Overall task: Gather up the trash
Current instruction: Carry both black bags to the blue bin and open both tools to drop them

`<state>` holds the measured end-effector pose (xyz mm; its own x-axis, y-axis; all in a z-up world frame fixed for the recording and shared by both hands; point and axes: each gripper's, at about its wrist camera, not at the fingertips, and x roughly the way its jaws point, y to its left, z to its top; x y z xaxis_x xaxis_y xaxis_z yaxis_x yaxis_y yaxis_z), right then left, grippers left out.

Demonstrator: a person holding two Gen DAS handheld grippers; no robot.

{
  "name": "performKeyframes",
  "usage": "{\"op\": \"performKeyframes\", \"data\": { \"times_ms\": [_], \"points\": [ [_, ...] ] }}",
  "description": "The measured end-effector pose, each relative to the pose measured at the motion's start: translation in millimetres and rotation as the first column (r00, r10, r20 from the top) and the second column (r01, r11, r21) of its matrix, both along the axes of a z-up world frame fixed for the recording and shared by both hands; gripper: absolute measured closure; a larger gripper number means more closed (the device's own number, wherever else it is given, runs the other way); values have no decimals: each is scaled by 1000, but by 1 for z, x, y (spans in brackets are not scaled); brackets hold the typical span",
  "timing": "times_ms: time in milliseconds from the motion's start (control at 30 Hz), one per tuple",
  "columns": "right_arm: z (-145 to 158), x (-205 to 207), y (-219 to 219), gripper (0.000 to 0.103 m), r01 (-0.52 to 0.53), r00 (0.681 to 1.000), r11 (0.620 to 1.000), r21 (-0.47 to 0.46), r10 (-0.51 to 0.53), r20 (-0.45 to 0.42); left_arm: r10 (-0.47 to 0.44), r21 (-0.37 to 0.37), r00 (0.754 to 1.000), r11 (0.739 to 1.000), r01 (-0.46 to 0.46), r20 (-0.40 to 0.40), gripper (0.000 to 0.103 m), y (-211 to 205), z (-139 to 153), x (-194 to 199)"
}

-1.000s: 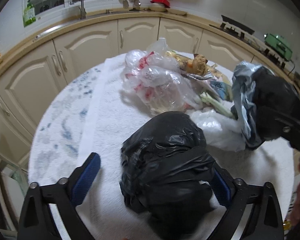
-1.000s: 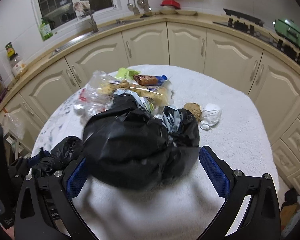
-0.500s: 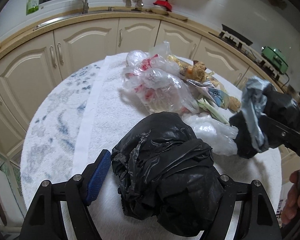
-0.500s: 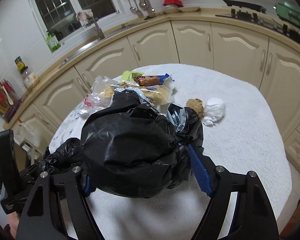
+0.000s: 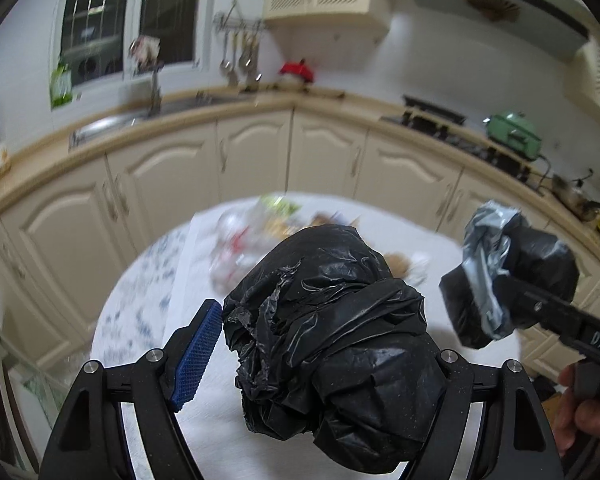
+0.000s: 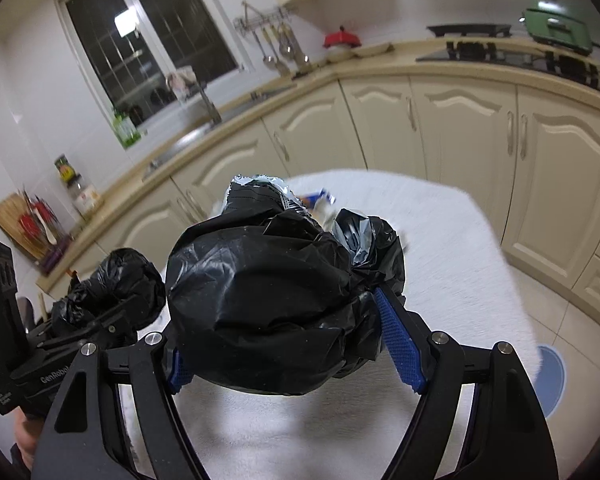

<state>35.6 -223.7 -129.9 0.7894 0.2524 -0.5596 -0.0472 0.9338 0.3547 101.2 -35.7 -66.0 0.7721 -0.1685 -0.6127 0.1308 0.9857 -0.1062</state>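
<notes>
a black trash bag [image 5: 332,332] is pinched in the left tongs [image 5: 324,344] and its other bunched end [image 6: 276,304] in the right tongs [image 6: 288,344], both held above the tabletop [image 6: 452,248]. the loose trash [image 5: 256,236] lies ahead and below, nearer the left tongs.

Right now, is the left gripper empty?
No: in the left wrist view the left gripper is clamped on a crumpled black trash bag bulging between its fingers.
</notes>
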Motion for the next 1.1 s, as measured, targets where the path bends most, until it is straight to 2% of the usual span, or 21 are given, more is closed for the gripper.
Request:
{"op": "performKeyframes", "data": {
  "times_ms": [133, 367, 500, 600, 733, 833, 967, 1033, 1100],
  "points": [
    [23, -28, -31, 24, 46, 997, 999, 7, -47, 65, -50, 2, 996, 999, 50, 73, 27, -36, 25, -20],
    [47, -72, -88, 24, 168, 978, 986, 10, -168, 127, -159, -11, 976, 987, 163, 150, 27, -98, 37, -38],
    [52, -100, -130, 24, 275, 952, 961, 18, -274, 139, -256, -13, 951, 965, 262, 173, 27, -144, 30, -43],
    [43, -121, -171, 24, 374, 919, 927, 28, -375, 120, -362, -18, 922, 930, 368, 139, 27, -191, 13, -43],
    [12, -140, -226, 24, 491, 869, 870, 43, -493, 56, -477, -23, 877, 877, 479, 60, 27, -253, -20, -37],
    [-27, -150, -270, 24, 566, 824, 822, 61, -566, -31, -551, -30, 834, 835, 550, -25, 27, -299, -54, -30],
    [-91, -153, -317, 24, 630, 773, 770, 101, -612, -167, -614, -22, 777, 786, 618, -140, 27, -356, -101, -21],
    [-118, -155, -335, 24, 647, 758, 753, 120, -617, -210, -638, -16, 740, 759, 651, -213, 27, -382, -129, -12],
    [-145, -146, -354, 24, 663, 740, 736, 134, -619, -264, -644, -11, 714, 745, 667, -274, 27, -402, -157, -4]
  ]
}}
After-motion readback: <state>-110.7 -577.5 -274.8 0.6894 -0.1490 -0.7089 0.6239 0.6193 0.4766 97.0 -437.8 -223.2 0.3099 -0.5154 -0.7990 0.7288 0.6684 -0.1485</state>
